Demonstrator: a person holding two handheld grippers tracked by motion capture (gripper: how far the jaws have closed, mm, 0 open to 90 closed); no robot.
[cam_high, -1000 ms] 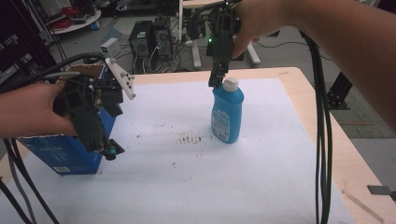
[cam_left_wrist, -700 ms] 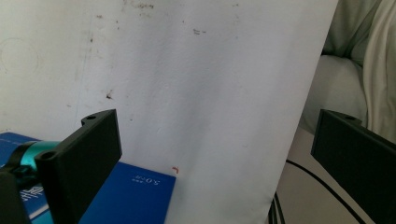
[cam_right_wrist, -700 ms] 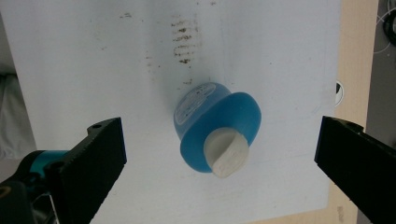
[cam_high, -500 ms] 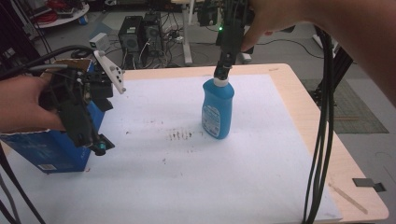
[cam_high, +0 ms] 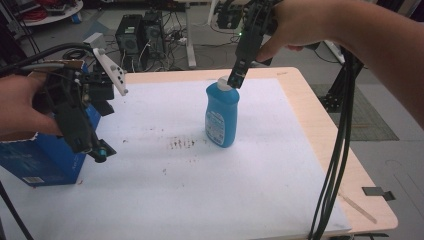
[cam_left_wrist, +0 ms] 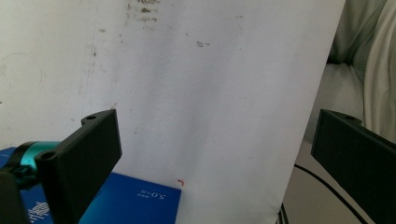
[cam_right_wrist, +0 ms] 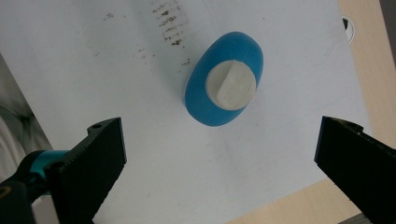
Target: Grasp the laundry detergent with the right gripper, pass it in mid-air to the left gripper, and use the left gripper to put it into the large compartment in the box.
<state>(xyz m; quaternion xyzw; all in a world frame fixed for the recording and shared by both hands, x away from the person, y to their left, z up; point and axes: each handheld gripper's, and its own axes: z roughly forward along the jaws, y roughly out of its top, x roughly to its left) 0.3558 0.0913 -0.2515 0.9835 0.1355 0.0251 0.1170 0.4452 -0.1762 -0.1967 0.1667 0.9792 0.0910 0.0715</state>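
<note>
A blue bottle (cam_high: 221, 117) with a white cap (cam_high: 223, 84) stands upright near the middle of a white sheet (cam_high: 200, 190). My right gripper (cam_high: 236, 79) points down at the cap from above and behind. In the right gripper view the bottle (cam_right_wrist: 201, 102) lies between and beyond the jaws of that gripper (cam_right_wrist: 224, 158), which stand wide open and clear of it. At the left, my left gripper (cam_high: 96, 150) hangs over a blue box (cam_high: 45, 155). Its jaws (cam_left_wrist: 215, 154) are wide open with nothing between them, and the box (cam_left_wrist: 135, 200) is at the lower left.
Brown smudges (cam_high: 182, 144) mark the sheet left of the bottle. Bare wooden table (cam_high: 320, 125) runs along the right side, with a thin stick (cam_high: 357, 206) near its front corner. Black cables (cam_high: 340, 150) hang at the right. Computer towers (cam_high: 130, 35) stand on the floor behind.
The whole scene has slid a little to the left in the high view. My right gripper stays at the bottle's cap and my left gripper stays over the blue box.
</note>
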